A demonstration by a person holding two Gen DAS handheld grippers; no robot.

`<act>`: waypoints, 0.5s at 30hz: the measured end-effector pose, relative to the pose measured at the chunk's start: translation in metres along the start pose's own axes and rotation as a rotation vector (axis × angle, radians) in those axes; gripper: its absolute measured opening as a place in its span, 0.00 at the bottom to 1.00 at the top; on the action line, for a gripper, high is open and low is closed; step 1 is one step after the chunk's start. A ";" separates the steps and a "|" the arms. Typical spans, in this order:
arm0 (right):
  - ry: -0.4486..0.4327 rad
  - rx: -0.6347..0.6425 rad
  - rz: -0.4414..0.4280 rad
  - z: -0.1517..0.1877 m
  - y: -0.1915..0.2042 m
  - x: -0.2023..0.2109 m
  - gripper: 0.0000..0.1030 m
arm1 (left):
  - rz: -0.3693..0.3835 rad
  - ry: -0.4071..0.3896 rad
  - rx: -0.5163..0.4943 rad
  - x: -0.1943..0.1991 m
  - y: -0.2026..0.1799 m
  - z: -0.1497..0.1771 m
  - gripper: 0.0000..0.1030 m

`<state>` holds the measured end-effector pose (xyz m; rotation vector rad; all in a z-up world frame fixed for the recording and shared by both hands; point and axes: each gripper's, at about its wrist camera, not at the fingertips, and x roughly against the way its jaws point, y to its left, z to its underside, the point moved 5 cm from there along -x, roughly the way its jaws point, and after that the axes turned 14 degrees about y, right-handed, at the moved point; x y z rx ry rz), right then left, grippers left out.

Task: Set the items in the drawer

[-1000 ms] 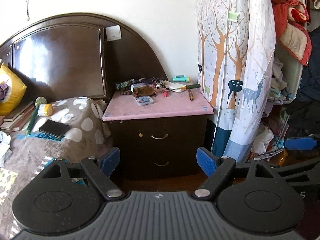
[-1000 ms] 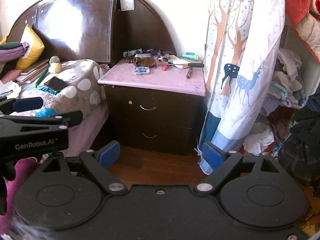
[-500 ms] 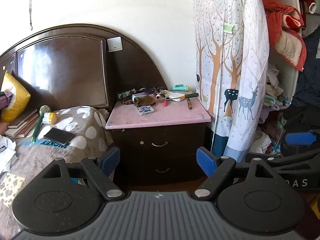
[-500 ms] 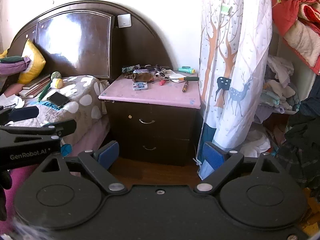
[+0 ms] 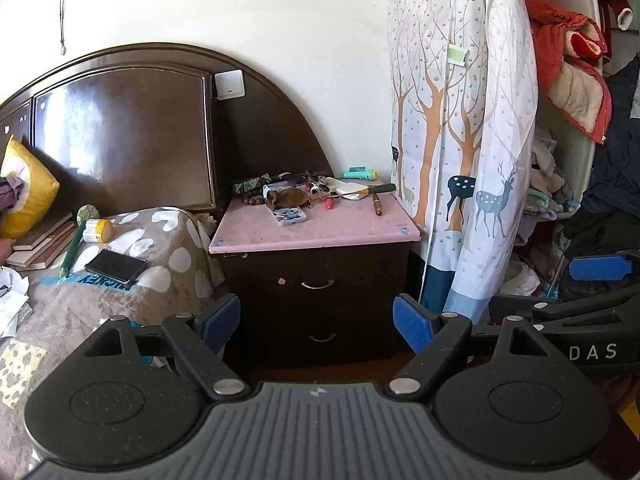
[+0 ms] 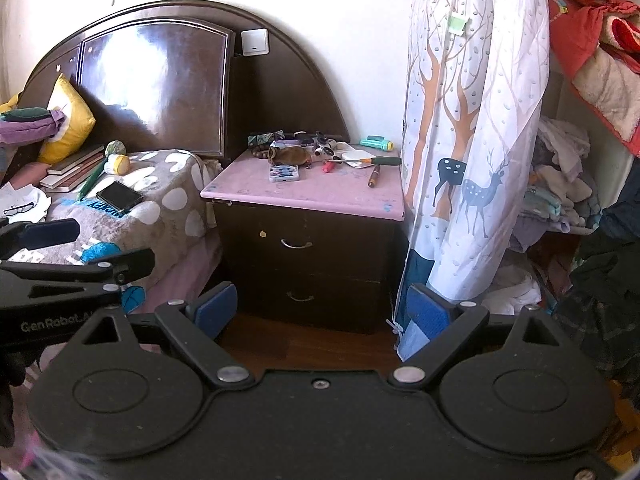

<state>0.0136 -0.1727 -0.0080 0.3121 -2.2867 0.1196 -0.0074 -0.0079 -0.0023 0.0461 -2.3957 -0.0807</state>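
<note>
A dark nightstand with a pink top stands ahead, both of its drawers closed; the upper drawer handle and lower handle show. Small items lie on the top: a patterned case, a brown pouch, a green-handled screwdriver, a teal torch. My left gripper is open and empty, well short of the nightstand. My right gripper is open and empty too, also at a distance. The same case and upper handle appear in the right wrist view.
A bed with a spotted blanket lies left, carrying a phone, books and a yellow pillow. A deer-print curtain hangs right of the nightstand, with piled clothes behind it. Wooden floor lies below.
Both grippers have tilted upward and drawn back a little, so the nightstand sits lower and smaller in both views. Neither gripper's opening changed.
</note>
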 end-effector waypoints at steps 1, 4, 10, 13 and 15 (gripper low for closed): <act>0.000 0.000 0.002 0.000 0.000 0.000 0.91 | 0.001 0.001 0.000 -0.001 0.000 0.000 0.81; 0.002 0.002 0.005 0.000 0.001 -0.001 0.91 | 0.004 0.003 0.001 -0.003 0.001 0.000 0.81; 0.006 0.003 0.011 0.000 0.004 -0.005 0.91 | 0.013 0.012 0.010 -0.008 0.006 0.001 0.81; 0.010 0.006 0.011 -0.001 0.006 -0.006 0.91 | 0.017 0.017 0.016 -0.010 0.008 0.002 0.81; 0.013 0.009 0.012 -0.001 0.007 -0.008 0.91 | 0.019 0.020 0.020 -0.012 0.010 0.003 0.81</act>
